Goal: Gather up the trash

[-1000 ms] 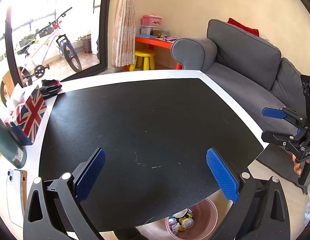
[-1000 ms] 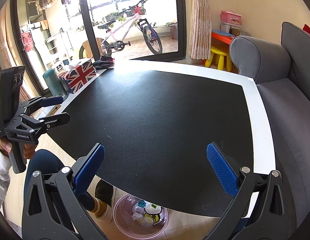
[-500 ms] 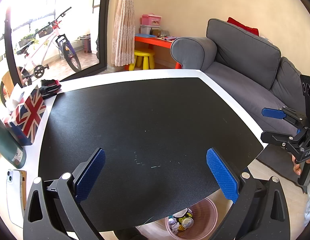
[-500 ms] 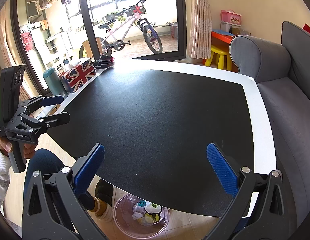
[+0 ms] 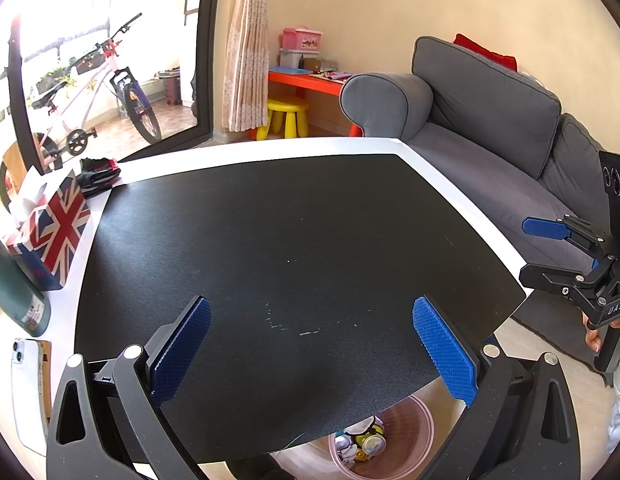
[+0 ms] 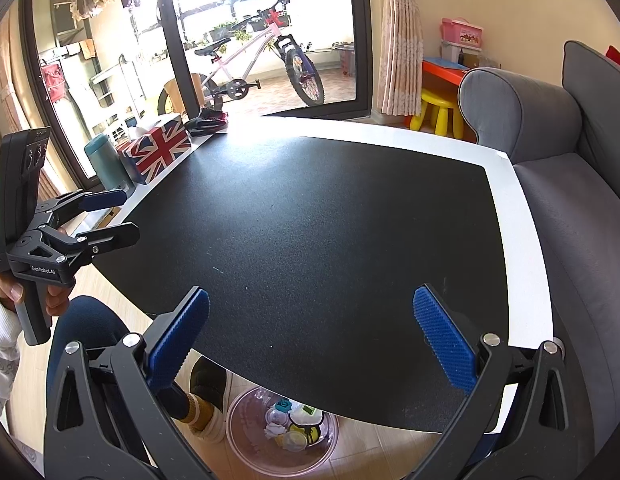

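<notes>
A pink bin (image 5: 414,436) stands on the floor under the near table edge and holds cans and other trash (image 5: 364,442); it also shows in the right wrist view (image 6: 245,436), with its trash (image 6: 295,426). The black mat (image 5: 293,248) on the white table (image 5: 261,150) carries no trash. My left gripper (image 5: 310,340) is open and empty above the mat's near edge. My right gripper (image 6: 310,332) is open and empty too. Each gripper shows in the other's view, the right one (image 5: 550,252) and the left one (image 6: 109,220), both open.
At the table's left edge stand a Union Jack tissue box (image 5: 53,236), a green bottle (image 5: 17,292), a phone (image 5: 25,384) and dark gloves (image 5: 97,174). A grey sofa (image 5: 490,120) lies to the right. A person's leg and foot (image 6: 201,396) are by the bin.
</notes>
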Motion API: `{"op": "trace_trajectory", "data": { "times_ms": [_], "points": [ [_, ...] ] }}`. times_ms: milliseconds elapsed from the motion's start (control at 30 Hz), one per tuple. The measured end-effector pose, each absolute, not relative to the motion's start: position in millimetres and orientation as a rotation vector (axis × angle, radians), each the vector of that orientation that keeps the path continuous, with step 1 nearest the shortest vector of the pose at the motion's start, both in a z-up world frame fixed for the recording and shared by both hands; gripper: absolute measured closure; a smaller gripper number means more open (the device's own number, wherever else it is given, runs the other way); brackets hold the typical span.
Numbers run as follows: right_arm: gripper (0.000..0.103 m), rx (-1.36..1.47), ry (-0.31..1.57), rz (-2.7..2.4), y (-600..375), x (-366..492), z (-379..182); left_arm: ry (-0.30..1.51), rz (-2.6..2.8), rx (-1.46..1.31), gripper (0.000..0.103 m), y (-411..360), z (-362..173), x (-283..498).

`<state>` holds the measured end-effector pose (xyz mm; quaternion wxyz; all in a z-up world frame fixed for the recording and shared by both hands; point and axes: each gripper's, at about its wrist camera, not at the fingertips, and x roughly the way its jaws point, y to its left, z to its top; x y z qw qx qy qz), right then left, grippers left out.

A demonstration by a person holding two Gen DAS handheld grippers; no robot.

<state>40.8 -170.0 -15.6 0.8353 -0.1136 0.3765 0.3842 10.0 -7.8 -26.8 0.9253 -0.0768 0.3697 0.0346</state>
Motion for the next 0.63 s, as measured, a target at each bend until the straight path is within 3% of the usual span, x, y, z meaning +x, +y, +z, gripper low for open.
{"op": "trace_trajectory", "data": {
  "times_ms": [633],
  "points": [
    [0.003,-0.239,0.799,0.814,-170.2,41.3,-15.7,0.761,0.089,-0.162,0.006,-6.3,-26.3,8.5]
  ]
}}
